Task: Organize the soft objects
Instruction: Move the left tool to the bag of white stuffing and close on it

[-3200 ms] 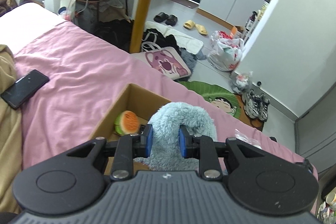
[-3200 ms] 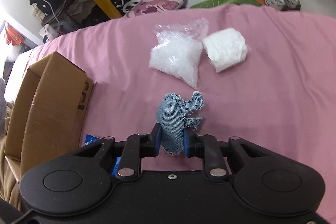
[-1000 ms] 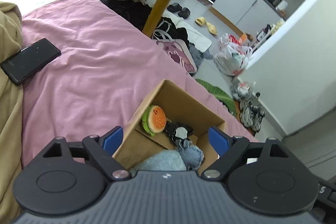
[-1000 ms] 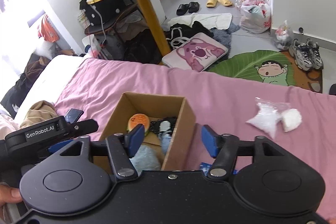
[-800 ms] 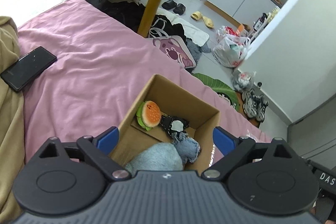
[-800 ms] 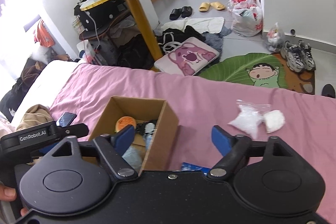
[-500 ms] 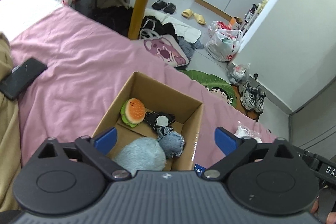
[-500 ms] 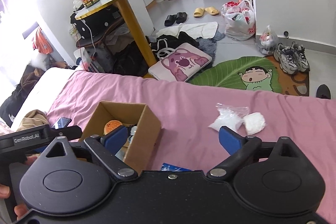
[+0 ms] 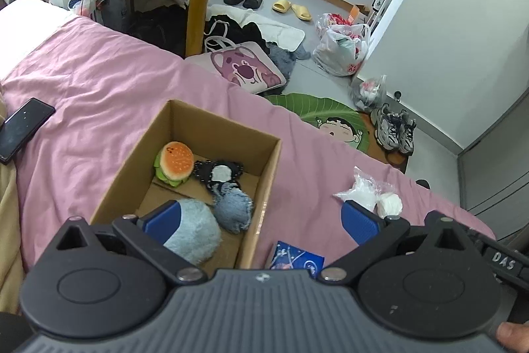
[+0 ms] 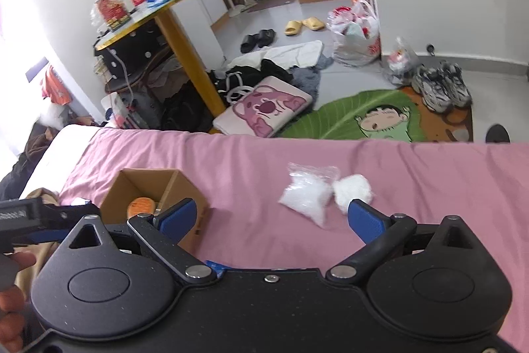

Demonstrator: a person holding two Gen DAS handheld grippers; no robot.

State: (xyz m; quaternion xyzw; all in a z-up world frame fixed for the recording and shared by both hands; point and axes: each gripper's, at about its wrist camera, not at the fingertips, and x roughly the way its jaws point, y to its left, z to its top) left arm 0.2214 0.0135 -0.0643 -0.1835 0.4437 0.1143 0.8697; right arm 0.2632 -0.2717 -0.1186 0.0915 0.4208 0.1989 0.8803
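Above pink bed sheet, both my jaws wide apart, empty. Brown cardboard box holds fluffy blue toy, burger toy, denim scrap.

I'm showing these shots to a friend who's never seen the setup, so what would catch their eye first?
Probably the open brown cardboard box on the pink bedsheet, holding an orange burger plush, a fluffy light-blue toy and a denim scrap. To its right, two white crinkly plastic bags lie loose on the sheet, while both grippers hang open and empty.
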